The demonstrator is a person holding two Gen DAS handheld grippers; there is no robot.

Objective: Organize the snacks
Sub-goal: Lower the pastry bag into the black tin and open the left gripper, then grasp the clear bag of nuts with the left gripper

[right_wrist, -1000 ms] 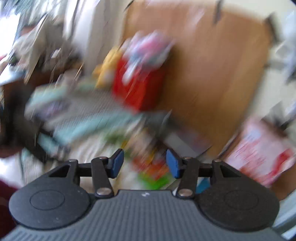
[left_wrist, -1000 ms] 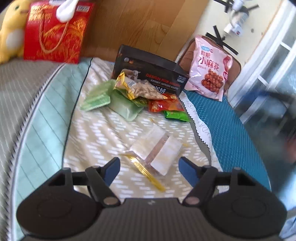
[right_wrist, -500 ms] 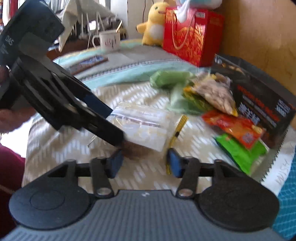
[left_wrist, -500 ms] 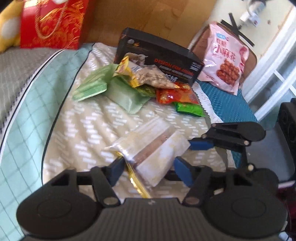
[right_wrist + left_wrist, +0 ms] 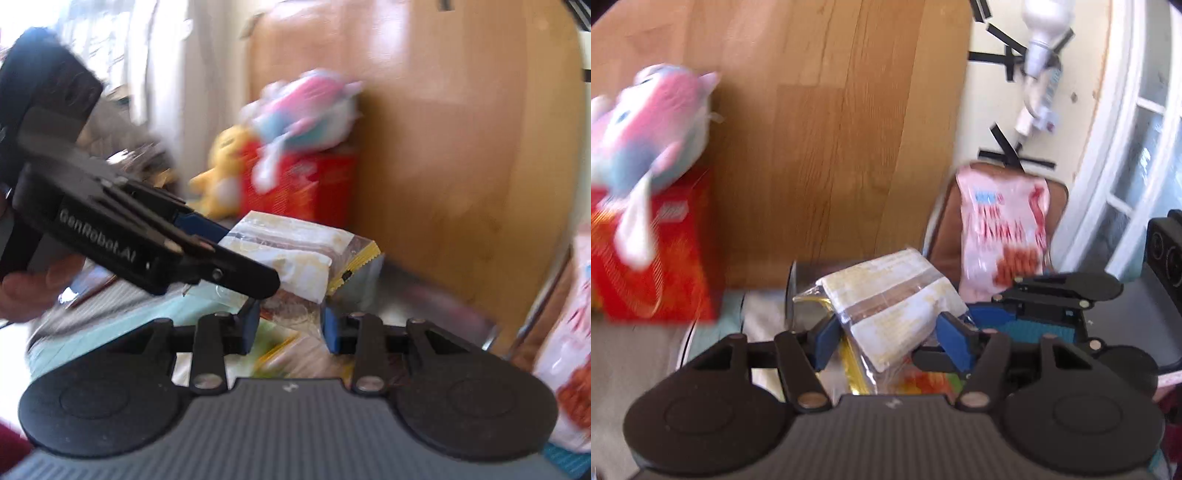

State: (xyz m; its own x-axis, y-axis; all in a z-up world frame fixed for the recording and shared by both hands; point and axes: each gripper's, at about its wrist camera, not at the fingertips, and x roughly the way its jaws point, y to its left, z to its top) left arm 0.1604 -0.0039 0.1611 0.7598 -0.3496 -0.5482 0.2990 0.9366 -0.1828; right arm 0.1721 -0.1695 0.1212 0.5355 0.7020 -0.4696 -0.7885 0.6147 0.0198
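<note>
The toy (image 5: 639, 144) above the red bag (image 5: 653, 258) is motion-blurred; the pink packet's (image 5: 1004, 225) print is unreadable, its base hidden.

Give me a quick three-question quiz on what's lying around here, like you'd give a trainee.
1. True or false: the plush toy sits on top of the red gift bag.
2. The pink snack bag leans against: A) a brown chair back, B) the red gift bag, C) a mug.
3. What colour is the clear packet's crimped edge?
Key: 1 true; 2 A; 3 yellow.
</note>
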